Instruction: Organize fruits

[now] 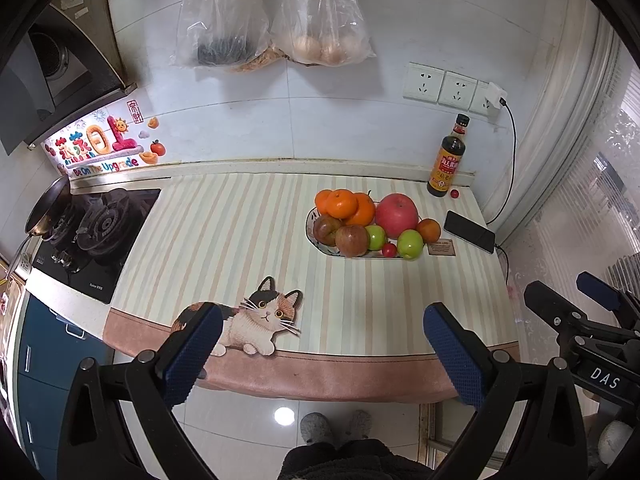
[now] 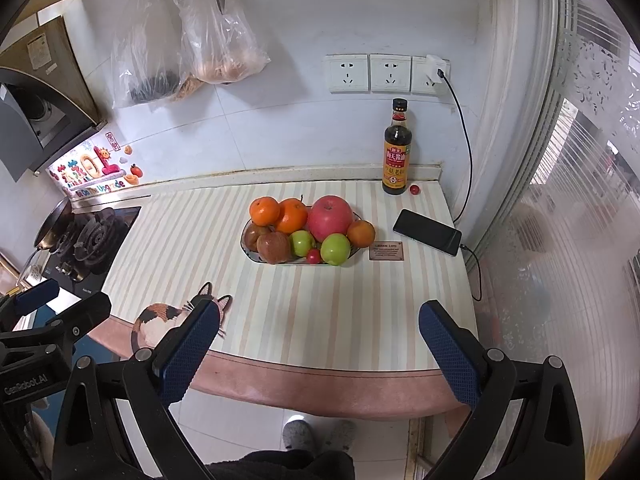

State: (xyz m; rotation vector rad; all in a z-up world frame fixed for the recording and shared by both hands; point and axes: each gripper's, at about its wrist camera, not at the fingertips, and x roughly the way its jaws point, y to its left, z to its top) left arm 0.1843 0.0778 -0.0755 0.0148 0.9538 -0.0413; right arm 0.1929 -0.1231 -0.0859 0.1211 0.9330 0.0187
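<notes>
An oval plate (image 1: 310,227) (image 2: 245,246) on the striped counter mat holds piled fruit: oranges (image 1: 341,203) (image 2: 264,211), a big red apple (image 1: 396,210) (image 2: 331,218), two green apples (image 1: 409,244) (image 2: 335,249), brownish apples (image 1: 351,240) (image 2: 273,248) and a small red fruit (image 1: 389,249) (image 2: 313,255). Another small red fruit (image 1: 454,193) (image 2: 414,189) lies by the bottle. My left gripper (image 1: 322,320) and right gripper (image 2: 318,316) are open and empty, held back over the counter's front edge, well short of the plate.
A soy sauce bottle (image 1: 446,158) (image 2: 397,150) stands at the back right. A black phone (image 1: 469,231) (image 2: 427,231) on a charging cable lies right of the plate. A gas stove (image 1: 96,228) (image 2: 86,240) with a pan sits at the left. Plastic bags (image 1: 320,16) (image 2: 216,36) hang on the wall.
</notes>
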